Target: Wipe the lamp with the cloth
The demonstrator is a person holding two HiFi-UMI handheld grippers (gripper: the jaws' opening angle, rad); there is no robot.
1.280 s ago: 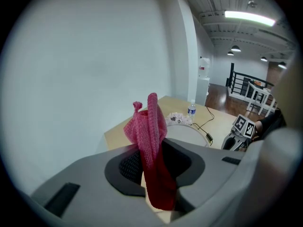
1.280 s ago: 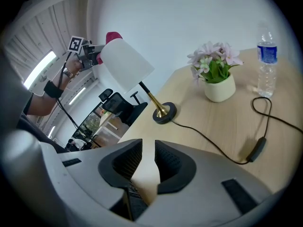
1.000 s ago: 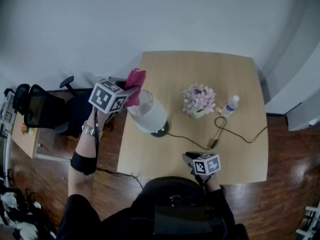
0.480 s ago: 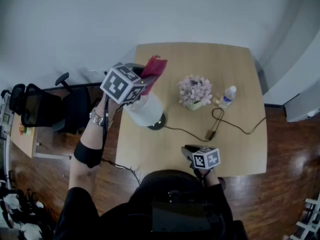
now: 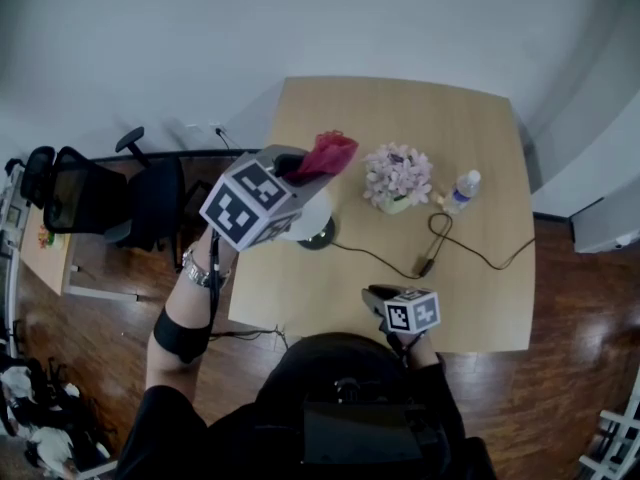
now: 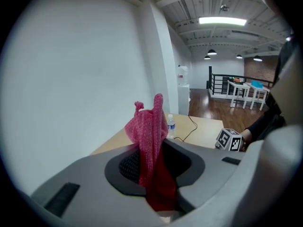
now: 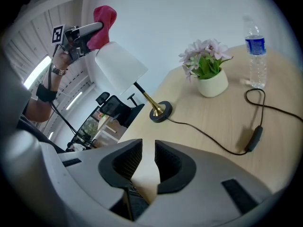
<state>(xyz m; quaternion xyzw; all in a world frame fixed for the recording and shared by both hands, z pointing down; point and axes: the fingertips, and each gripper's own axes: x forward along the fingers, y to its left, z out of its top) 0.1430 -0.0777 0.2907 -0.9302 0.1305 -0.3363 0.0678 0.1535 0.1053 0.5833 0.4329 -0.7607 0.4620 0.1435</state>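
Observation:
My left gripper [image 5: 298, 168] is shut on a red knitted cloth [image 5: 327, 154], raised over the lamp. In the left gripper view the cloth [image 6: 150, 136] stands up between the jaws. The lamp has a white shade [image 7: 120, 66], a brass stem and a round dark base [image 7: 161, 112]. The right gripper view shows the cloth [image 7: 104, 17] right at the shade's top rim; contact I cannot tell. In the head view the marker cube hides most of the shade [image 5: 312, 214]. My right gripper [image 5: 380, 296] rests low at the table's near edge, its jaws a narrow gap apart, nothing between them.
On the wooden table [image 5: 480, 128] stand a pot of pale flowers [image 5: 397, 178] and a water bottle [image 5: 460, 192]. The lamp's black cable [image 5: 430, 253] loops across the table. An office chair [image 5: 95, 208] stands left of the table, on the wood floor.
My left gripper has carried the cloth rightward, from the shade's left side to over its top. The right gripper has stayed in place.

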